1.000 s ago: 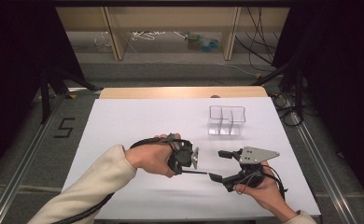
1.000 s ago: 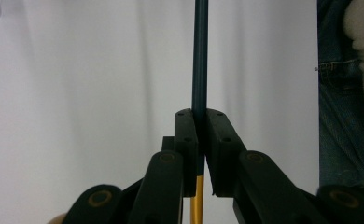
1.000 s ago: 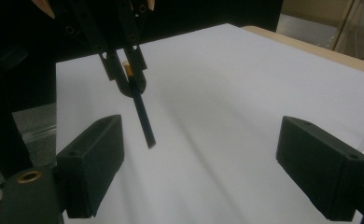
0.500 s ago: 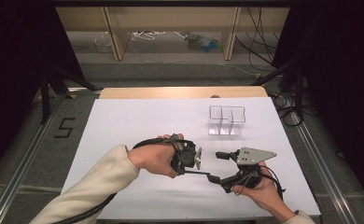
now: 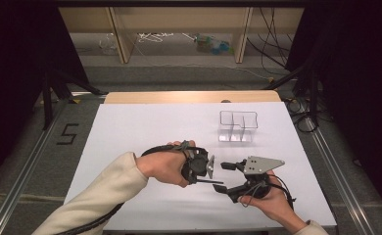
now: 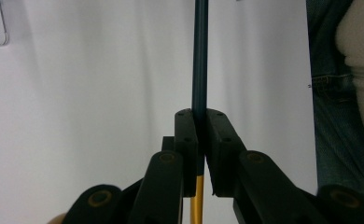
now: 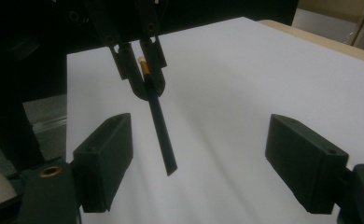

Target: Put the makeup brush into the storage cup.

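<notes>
1. At the left of the white table (image 5: 130, 132), a sleeved arm reaches in from the near edge, its hand wrapped around the left gripper (image 5: 209, 167)
2. That gripper's jaws are clamped together on a thin dark pen (image 6: 199, 60); in the left gripper view the shaft runs straight out between the pads, with a yellow section showing behind them
3. In the high view the pen (image 5: 209, 181) points right, held just above the table's near middle, its free end close to the right gripper (image 5: 226, 177)
4. The right gripper's jaws stand wide apart and have just been closing a little; in the right gripper view the pen's free tip (image 7: 170, 168) hangs between the two black pads and nearer the left one, touching neither
5. To do the handover well, the right gripper should likely centre the shaft between its pads, then close squarely across it before the left gripper lets go
6. Farther off and to the right, a clear divided container (image 5: 238, 126) stands on the table, well apart from both grippers
</notes>
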### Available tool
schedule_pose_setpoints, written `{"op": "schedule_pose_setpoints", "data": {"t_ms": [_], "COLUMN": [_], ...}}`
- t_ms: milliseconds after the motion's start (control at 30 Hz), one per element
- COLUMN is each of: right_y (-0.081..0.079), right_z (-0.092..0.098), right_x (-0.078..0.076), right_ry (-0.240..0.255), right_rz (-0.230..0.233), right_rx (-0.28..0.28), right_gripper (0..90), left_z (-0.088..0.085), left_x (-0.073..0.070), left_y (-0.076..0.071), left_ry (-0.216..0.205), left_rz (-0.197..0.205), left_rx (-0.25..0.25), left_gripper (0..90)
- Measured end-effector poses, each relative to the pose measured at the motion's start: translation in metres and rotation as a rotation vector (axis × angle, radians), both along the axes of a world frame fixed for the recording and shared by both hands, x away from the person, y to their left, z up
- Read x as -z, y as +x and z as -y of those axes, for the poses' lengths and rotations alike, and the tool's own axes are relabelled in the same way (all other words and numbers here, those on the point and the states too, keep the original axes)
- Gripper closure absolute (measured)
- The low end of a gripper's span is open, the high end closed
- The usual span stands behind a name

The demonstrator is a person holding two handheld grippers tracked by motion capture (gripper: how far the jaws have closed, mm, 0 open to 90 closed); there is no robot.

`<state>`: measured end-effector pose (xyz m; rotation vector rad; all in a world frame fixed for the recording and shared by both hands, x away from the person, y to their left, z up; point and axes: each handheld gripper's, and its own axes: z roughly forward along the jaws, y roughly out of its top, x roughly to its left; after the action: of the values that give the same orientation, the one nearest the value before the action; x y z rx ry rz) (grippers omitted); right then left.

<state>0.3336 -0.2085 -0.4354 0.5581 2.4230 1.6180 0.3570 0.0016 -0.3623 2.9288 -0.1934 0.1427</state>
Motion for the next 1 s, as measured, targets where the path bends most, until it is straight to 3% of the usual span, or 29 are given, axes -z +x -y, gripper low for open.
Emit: {"op": "schedule_pose_setpoints", "data": {"t_ms": [533, 767, 800, 1000], "right_y": [-0.001, -0.002, -0.002, -0.003], "right_z": [-0.007, -0.011, -0.010, -0.013], "right_x": [0.005, 0.006, 0.005, 0.006], "right_ry": [-0.021, -0.005, -0.027, -0.027], "right_rz": [-0.020, -0.013, -0.021, -0.016], "right_rx": [-0.055, -0.066, -0.075, -0.079], "right_gripper": [48.4, 53.5, 54.7, 60.5], "left_z": [0.005, 0.006, 0.006, 0.007], "left_x": [-0.003, -0.004, -0.004, -0.005], "left_y": [-0.003, -0.003, -0.003, -0.004], "left_ry": [-0.006, -0.014, -0.015, -0.009], "left_rz": [0.026, 0.043, 0.044, 0.045], "left_rx": [0.049, 0.069, 0.070, 0.082], "left_gripper": [83.2, 83.2, 83.2, 83.2]}}
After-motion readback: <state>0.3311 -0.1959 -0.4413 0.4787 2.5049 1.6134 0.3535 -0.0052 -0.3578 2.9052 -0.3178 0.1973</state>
